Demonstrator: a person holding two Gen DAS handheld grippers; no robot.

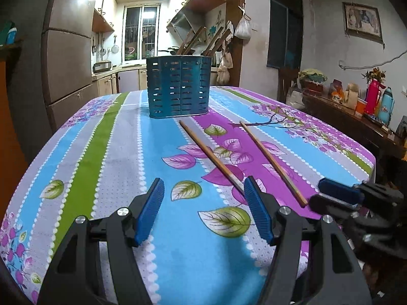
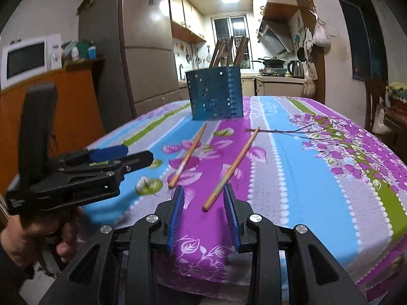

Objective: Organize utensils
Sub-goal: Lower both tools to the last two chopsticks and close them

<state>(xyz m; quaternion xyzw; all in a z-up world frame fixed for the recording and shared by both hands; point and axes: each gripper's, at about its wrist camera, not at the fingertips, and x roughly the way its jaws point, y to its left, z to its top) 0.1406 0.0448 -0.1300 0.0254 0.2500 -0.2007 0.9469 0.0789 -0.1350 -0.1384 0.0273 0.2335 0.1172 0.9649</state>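
1. Two jaws sets stand apart and empty: left gripper point(image 1: 203, 211), right gripper point(image 2: 203, 213).
2. Right chopstick point(image 2: 230, 170) starts between the right jaws, its long axis running toward the holder point(image 2: 215, 94).
3. Left chopstick point(image 1: 211, 156) lies just ahead of the left jaws on the tabletop point(image 1: 114, 157).

Setting: a home dining area opening onto a small kitchen. Foreground, a table under a striped floral tablecloth point(image 1: 122, 152); upper left of the left wrist view, a tall refrigerator point(image 1: 68, 58), with wall cabinets point(image 1: 103, 12), a barred window point(image 1: 141, 31) and a range hood point(image 1: 182, 23) behind. Upper left of the right wrist view, a microwave point(image 2: 25, 59); far right of the left wrist view, a framed picture point(image 1: 362, 21) and thermos flasks point(image 1: 385, 105) on a sideboard.
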